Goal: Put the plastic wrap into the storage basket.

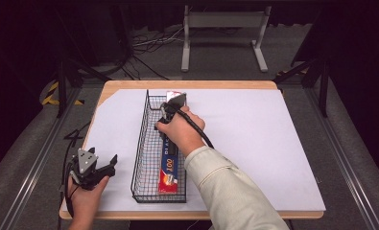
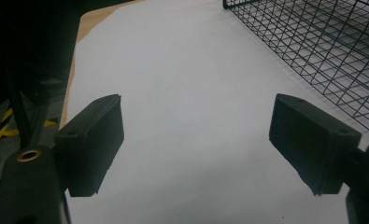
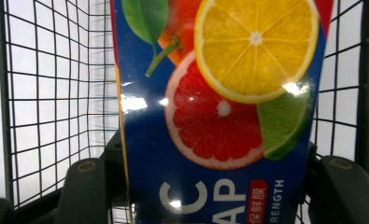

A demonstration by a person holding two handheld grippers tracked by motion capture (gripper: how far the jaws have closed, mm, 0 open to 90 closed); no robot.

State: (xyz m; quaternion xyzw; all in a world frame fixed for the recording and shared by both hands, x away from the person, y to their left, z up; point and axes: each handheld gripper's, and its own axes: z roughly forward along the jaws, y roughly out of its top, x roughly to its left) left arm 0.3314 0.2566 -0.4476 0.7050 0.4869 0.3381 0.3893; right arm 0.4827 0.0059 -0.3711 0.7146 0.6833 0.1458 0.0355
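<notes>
Long cling-wrap box (image 1: 171, 165) lying lengthwise inside the wire basket (image 1: 140, 158) on the tabletop (image 1: 254, 139), right gripper (image 1: 170, 111) clamped across its far end. Judging by this: box in the basket, release or lift-out pending. Left gripper (image 1: 98, 167) idle beside the basket, jaws apart, empty.

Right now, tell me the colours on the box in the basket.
Blue box with citrus slices; right gripper view.

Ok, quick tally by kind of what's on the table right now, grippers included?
Wire basket: 1
Cling wrap box, lying in the basket: 1
White sheet covering the tabletop: 1
Grippers: 2, the left gripper open over the sheet, the right gripper closed on the box
Total: 5
</notes>
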